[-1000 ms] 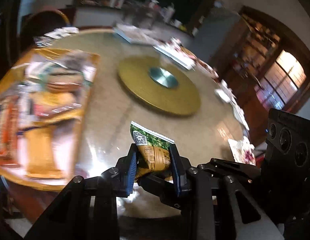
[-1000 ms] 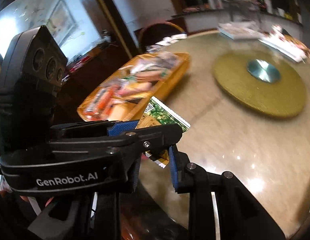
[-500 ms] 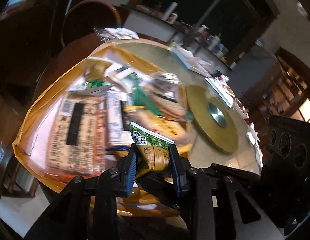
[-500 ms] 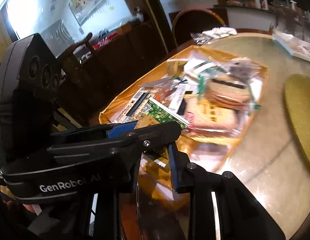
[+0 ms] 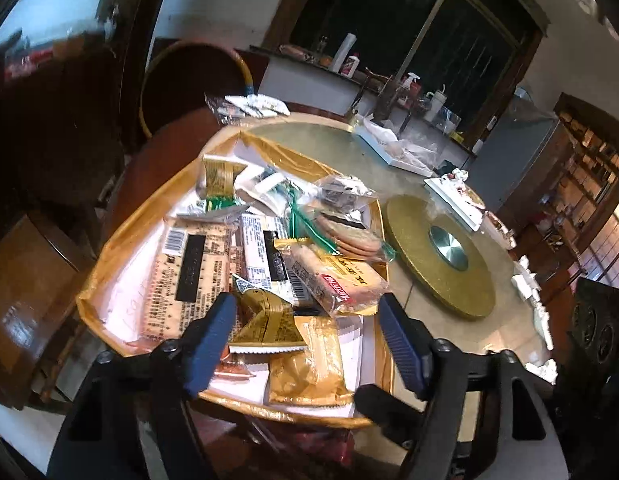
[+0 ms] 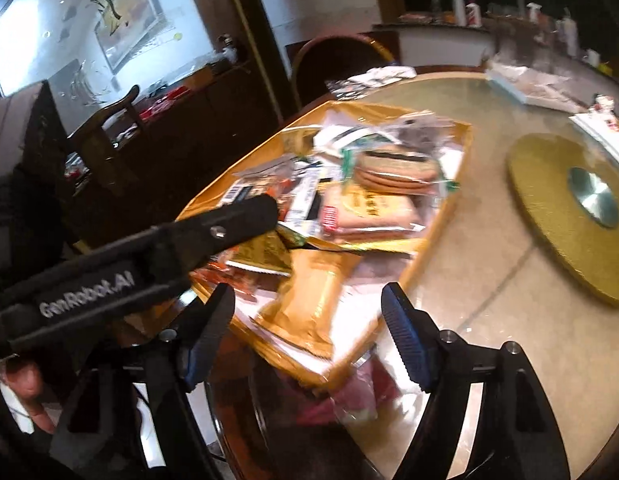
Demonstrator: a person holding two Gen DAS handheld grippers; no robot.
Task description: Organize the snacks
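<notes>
- left gripper [image 5: 305, 340] jaws opening, empty, above the gold packet [image 5: 265, 322] lying at the gold tray [image 5: 109, 280] near edge, likely to sort it.
- right gripper [image 6: 309, 336] opening too, holding nothing.

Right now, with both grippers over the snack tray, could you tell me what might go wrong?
The gold tray overhangs the table's edge, so a nudge might tip it. The dark gold packet lies loose on the heap beneath the opening left gripper and could slide off. The right gripper is close enough to collide.

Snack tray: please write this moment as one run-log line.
left gripper: opening, nothing gripped | right gripper: opening, nothing gripped | gold packet: lying in tray
</notes>
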